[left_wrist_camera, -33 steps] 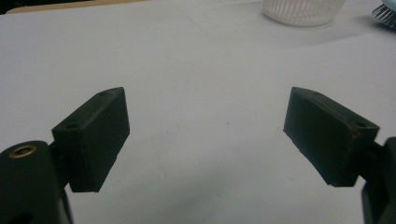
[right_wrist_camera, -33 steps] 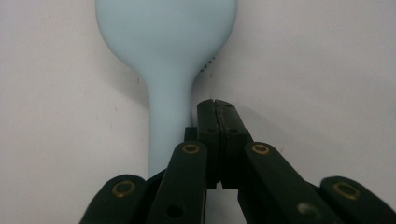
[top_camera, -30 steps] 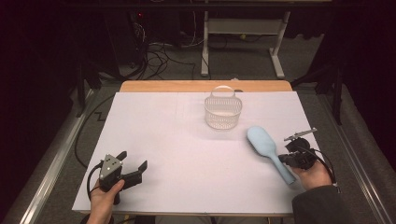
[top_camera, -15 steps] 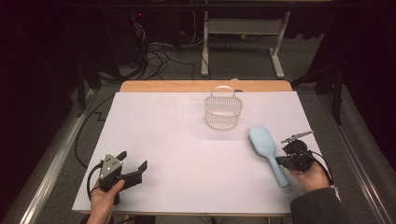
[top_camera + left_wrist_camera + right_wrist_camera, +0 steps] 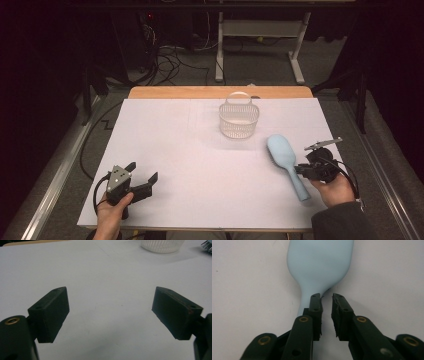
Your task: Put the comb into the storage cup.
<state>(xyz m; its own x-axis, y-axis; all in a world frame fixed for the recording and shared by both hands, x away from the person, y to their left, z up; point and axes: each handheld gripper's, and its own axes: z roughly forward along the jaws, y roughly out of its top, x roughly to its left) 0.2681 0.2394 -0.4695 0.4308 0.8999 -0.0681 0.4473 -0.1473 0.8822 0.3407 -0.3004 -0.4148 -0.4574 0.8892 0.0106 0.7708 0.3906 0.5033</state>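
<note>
Right gripper view: your right gripper [image 5: 326,298] sits over the handle of the light blue hairbrush [image 5: 320,262], jaws a narrow gap apart and just been opening, handle under them, not pinched. Brush's long axis runs straight up the frame from the jaws, head at the far end. High view, brush [image 5: 286,161] lies lower right on the white counter [image 5: 175,145], head angled toward the white basket [image 5: 239,120] above. Left gripper [image 5: 144,179] sits lower left, jaws wide, empty, well apart.
</note>
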